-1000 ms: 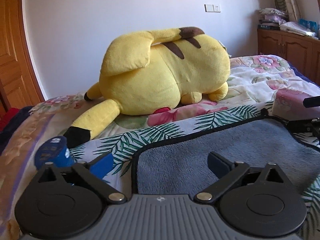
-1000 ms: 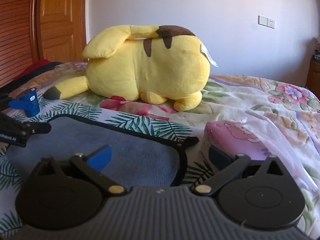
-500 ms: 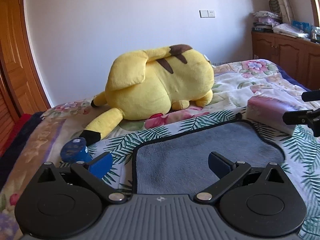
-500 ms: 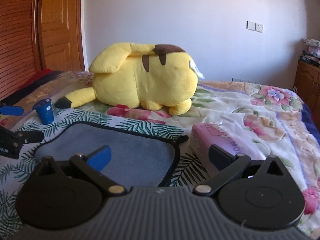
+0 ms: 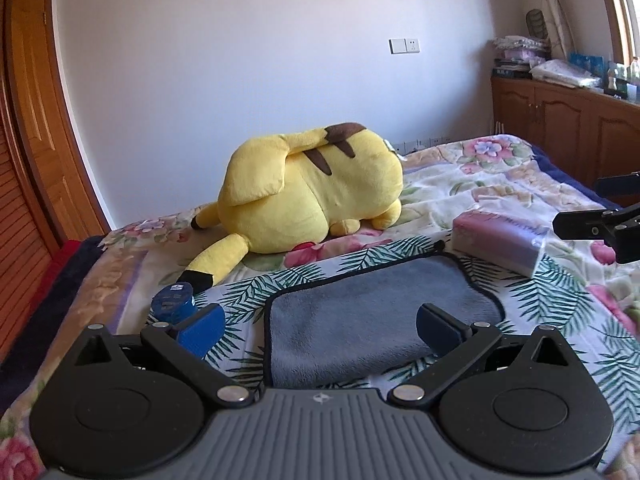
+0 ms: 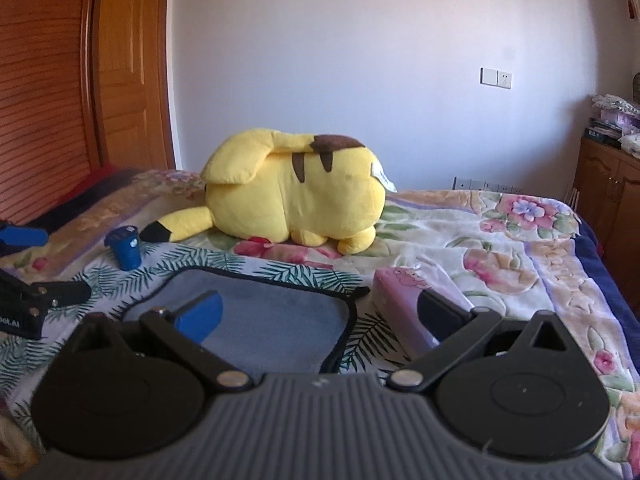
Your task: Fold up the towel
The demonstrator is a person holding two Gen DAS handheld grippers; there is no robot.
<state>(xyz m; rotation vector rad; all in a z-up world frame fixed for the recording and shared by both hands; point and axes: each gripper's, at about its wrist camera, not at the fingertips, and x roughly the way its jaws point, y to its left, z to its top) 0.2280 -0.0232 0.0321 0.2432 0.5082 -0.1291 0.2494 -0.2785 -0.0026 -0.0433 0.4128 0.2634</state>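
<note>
The bed (image 5: 500,184) showed more than a second before, both cameras having pulled back and up. The grey towel (image 5: 368,312) lay folded on it. Left gripper (image 5: 320,330) and right gripper (image 6: 320,314) gaped empty.

Bright daylight enters from the right, both views sharp, with fisheye bending and dark corners.

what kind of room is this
Most likely a bedroom: the grey towel lies on a bed with a floral blanket, a big yellow plush toy lies behind it, and wooden cabinets line the wall.
</note>
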